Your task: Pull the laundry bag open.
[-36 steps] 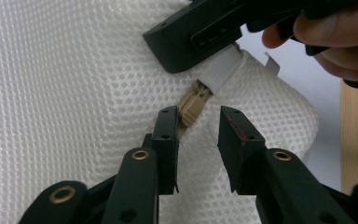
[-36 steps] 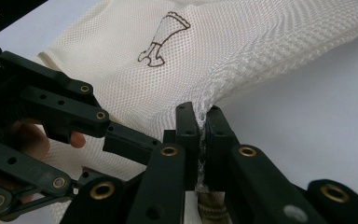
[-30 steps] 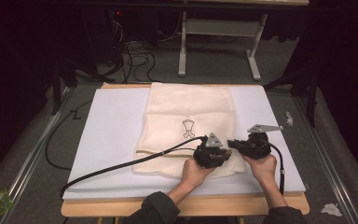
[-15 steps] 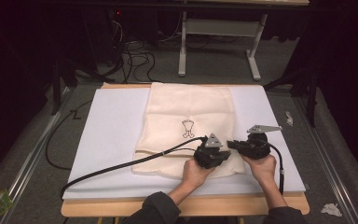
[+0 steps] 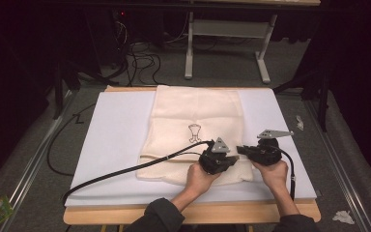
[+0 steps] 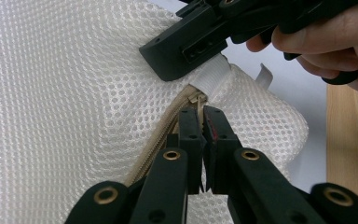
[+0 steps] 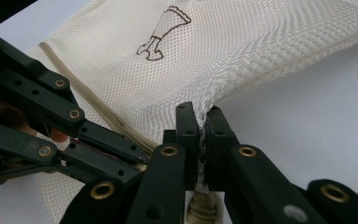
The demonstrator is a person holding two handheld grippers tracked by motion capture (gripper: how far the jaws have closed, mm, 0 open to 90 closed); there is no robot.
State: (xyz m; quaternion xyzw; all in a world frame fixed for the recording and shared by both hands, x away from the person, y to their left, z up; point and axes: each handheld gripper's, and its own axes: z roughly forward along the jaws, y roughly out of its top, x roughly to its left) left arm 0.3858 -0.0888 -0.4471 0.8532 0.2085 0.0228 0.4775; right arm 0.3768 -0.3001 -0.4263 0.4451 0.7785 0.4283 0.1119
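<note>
Looking down from the high view, we see a cream mesh bag (image 5: pixel 193 125) lying flat on a white mat (image 5: pixel 111 145) that covers most of the wooden tabletop (image 5: pixel 125 216). The bag sits a little right of the mat's middle, its far edge reaching the mat's far edge and its near edge stopping short of the near one. A small dark printed figure (image 5: pixel 194 132) marks the bag's middle.

We find both grippers close together at the bag's near right corner. The left gripper (image 6: pixel 200 122) is clenched on the zipper pull (image 6: pixel 196 99), at the end of the tan zipper (image 6: pixel 161 135) that runs along the near edge of the bag. The right gripper (image 7: pixel 200 122) is clenched on a pinch of the mesh at the bag's corner, drawing the fabric up into a taut ridge. In the left gripper view we see the right gripper's jaw resting on a white fabric tab (image 6: pixel 212 77) just beyond the zipper's end.

We note bare mat to the left of the bag, a narrower strip to its right, and a thin band of bare wood along the near edge. A black cable (image 5: pixel 125 170) trails left across the mat from the left gripper.
</note>
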